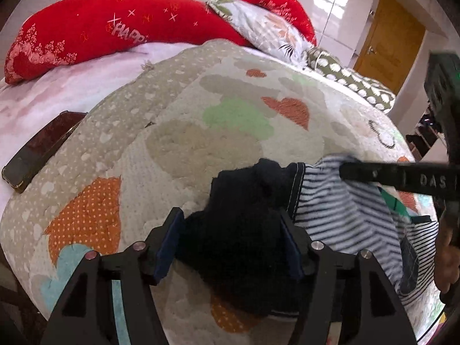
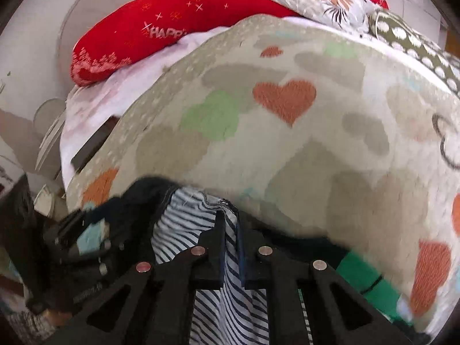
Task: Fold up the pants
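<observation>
The pants lie bunched on the quilt (image 1: 201, 109), with a dark navy outside (image 1: 244, 247) and a navy-and-white striped inside (image 1: 345, 218). My left gripper (image 1: 230, 215) stands over the dark bunch. That cloth fills the gap between its blue pads (image 1: 168, 241), which do not visibly squeeze it. In the right wrist view my right gripper (image 2: 230, 215) is shut on a raised fold of the striped cloth (image 2: 187, 215) near its hem. The left wrist view shows one of its fingers (image 1: 388, 176) reaching in from the right. The left gripper (image 2: 86, 230) appears at that view's left.
A dark phone (image 1: 37, 149) lies on the pale sheet at the quilt's left edge. Red pillows (image 1: 100, 28) and a floral pillow (image 1: 264, 26) lie at the bed's far end. A green item (image 2: 365, 276) shows beside the pants. A wooden door (image 1: 388, 46) stands far right.
</observation>
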Demonstrator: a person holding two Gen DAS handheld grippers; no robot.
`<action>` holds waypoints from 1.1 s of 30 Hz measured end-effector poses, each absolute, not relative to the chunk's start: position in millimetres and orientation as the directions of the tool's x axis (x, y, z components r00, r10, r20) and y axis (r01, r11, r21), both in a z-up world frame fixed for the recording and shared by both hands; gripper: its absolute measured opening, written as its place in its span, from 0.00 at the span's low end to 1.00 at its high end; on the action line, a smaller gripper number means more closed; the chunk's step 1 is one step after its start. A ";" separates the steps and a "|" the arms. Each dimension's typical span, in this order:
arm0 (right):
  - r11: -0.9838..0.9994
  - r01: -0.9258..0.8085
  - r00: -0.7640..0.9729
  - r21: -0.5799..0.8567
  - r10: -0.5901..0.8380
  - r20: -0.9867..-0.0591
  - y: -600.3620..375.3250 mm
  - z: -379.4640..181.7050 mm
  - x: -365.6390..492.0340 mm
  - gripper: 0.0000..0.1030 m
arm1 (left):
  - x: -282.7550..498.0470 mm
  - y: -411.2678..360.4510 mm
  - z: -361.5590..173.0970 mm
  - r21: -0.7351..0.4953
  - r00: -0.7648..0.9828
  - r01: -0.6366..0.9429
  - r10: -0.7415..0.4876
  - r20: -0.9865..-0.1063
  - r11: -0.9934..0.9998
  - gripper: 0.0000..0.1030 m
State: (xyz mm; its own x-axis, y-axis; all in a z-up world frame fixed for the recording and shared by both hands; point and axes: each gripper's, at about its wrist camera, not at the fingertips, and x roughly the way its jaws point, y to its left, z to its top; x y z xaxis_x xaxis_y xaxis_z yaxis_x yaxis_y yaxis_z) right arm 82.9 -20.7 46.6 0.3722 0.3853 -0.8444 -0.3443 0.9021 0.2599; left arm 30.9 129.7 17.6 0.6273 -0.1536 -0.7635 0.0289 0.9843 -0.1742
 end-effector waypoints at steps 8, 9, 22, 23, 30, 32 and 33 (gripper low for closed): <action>0.935 -0.336 0.433 0.115 0.262 -0.862 -13.3 36.5 66.8 0.32 | 28.2 135.0 3.7 -0.149 0.617 0.044 -0.145 -0.774 0.988 0.71; 0.937 -0.328 0.460 0.118 0.268 -0.847 -20.9 42.8 55.1 0.39 | 28.1 136.1 3.1 -0.150 0.617 0.045 -0.146 -0.773 0.988 0.72; 0.946 0.282 0.594 0.162 -0.040 -0.803 -250.3 33.0 -115.9 0.14 | 14.1 143.5 15.9 -0.149 0.621 0.013 -0.125 -0.774 0.989 0.73; 0.921 0.307 0.629 0.238 -0.009 -0.777 -262.5 38.8 -129.0 0.14 | 11.1 144.8 19.4 -0.149 0.625 0.007 -0.121 -0.771 0.989 0.73; 0.910 0.293 0.720 0.295 -0.006 -0.694 -269.8 72.9 -140.2 0.20 | -19.0 152.2 51.6 -0.182 0.669 -0.022 -0.121 -0.734 0.983 0.73; 0.943 0.274 0.686 0.188 -0.055 -0.725 -256.4 69.5 -120.7 0.22 | -29.0 152.2 61.7 -0.192 0.679 -0.014 -0.131 -0.722 0.981 0.73; 0.947 0.296 0.661 0.121 -0.112 -0.742 -252.1 64.5 -110.3 0.29 | -31.1 152.2 64.5 -0.193 0.681 -0.010 -0.135 -0.719 0.981 0.73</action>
State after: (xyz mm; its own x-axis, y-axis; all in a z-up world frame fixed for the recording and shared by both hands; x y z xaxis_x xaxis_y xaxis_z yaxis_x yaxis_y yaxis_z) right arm -110.3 -252.1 64.5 0.6614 -0.1122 -0.7416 0.2963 0.9474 0.1208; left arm -31.1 152.2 64.5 0.6814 -0.1347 -0.7194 -0.0103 0.9811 -0.1935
